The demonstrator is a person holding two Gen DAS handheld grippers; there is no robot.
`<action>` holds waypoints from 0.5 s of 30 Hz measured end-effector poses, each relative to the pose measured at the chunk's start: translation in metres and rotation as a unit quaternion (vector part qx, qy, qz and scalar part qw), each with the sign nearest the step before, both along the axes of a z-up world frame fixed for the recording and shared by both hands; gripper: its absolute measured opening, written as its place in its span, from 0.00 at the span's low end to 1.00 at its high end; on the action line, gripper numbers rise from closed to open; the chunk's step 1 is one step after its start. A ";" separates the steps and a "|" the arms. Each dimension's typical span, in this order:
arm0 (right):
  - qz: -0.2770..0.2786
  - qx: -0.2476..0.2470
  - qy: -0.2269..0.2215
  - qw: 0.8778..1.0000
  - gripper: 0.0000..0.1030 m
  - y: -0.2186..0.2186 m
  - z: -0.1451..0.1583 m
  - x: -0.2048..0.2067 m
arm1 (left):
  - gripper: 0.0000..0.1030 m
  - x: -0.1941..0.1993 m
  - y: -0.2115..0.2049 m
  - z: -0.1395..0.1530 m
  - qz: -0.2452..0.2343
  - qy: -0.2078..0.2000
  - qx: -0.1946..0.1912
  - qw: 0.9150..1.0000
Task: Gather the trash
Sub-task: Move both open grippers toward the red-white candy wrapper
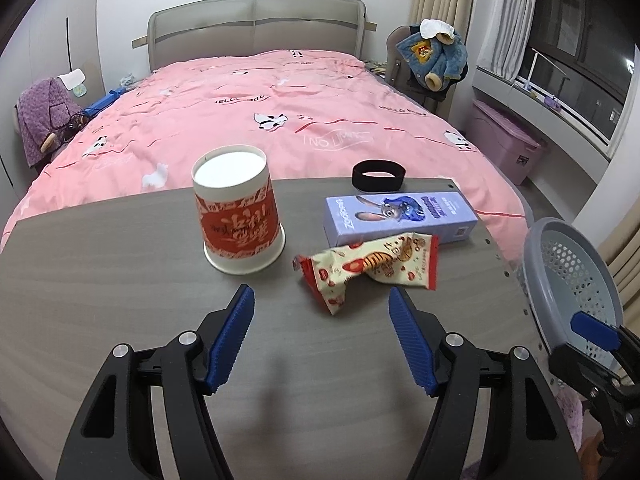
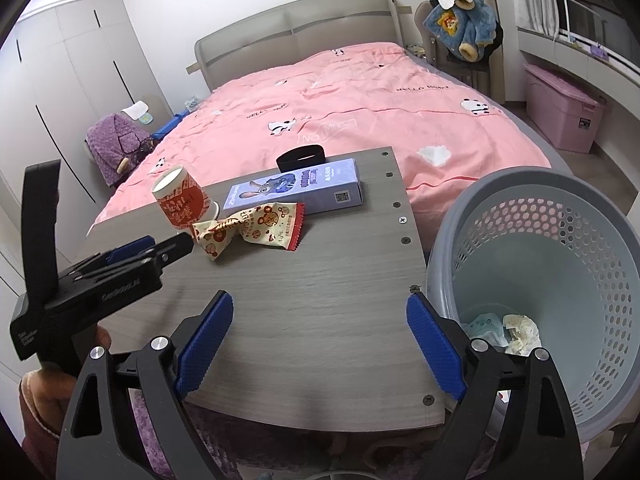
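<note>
Both pairs of jaws stand wide apart and hold nothing: the left gripper (image 1: 321,336) hangs low over the near part of the table (image 1: 100,280), while the right gripper (image 2: 320,344) hovers at the table's right edge with its right finger just beside the rim of the grey perforated basket (image 2: 560,200). That basket stands off the table's right side, and some crumpled scraps already lie at its bottom. Nearest ahead of the left jaws, slightly to their right and almost between the fingertips, lies the crumpled snack wrapper (image 1: 370,266), its long axis running roughly left to right across the line of the fingers. The left hand is plainly nearer to it; from the right wrist view the wrapper (image 2: 256,226) sits well ahead and to the left, with the left tool's tip close beside it. Farther left stands an upturned red-and-white paper cup (image 1: 240,220), apart from the wrapper. Behind the wrapper lies a purple box with a rabbit picture (image 1: 400,216), its length also left to right, and past it, at the far edge of the table, a black band (image 1: 378,176). Beyond is the pink bed (image 1: 280,112).
</note>
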State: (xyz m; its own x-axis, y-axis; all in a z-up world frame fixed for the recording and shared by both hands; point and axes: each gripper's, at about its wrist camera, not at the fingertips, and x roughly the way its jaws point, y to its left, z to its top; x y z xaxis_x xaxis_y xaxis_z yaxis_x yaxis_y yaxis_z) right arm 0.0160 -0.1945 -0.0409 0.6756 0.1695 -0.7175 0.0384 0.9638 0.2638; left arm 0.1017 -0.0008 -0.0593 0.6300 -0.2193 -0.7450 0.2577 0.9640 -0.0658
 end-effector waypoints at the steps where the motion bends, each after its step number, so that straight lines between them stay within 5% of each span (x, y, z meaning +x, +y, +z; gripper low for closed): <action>1: 0.000 0.001 0.001 1.000 0.84 -0.001 -0.001 0.000 | 0.65 0.002 -0.001 -0.002 0.001 0.002 0.001 1.000; 15: 0.028 0.009 -0.004 1.000 0.84 0.009 -0.002 0.027 | 0.65 0.005 0.014 -0.012 0.028 0.025 -0.004 0.999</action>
State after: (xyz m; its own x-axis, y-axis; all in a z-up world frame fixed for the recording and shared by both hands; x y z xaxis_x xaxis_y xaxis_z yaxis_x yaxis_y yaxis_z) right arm 0.0425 -0.1852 -0.0427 0.6702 0.2207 -0.7086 -0.0184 0.9594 0.2814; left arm 0.1071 0.0135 -0.0712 0.6030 -0.1908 -0.7746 0.2001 0.9761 -0.0847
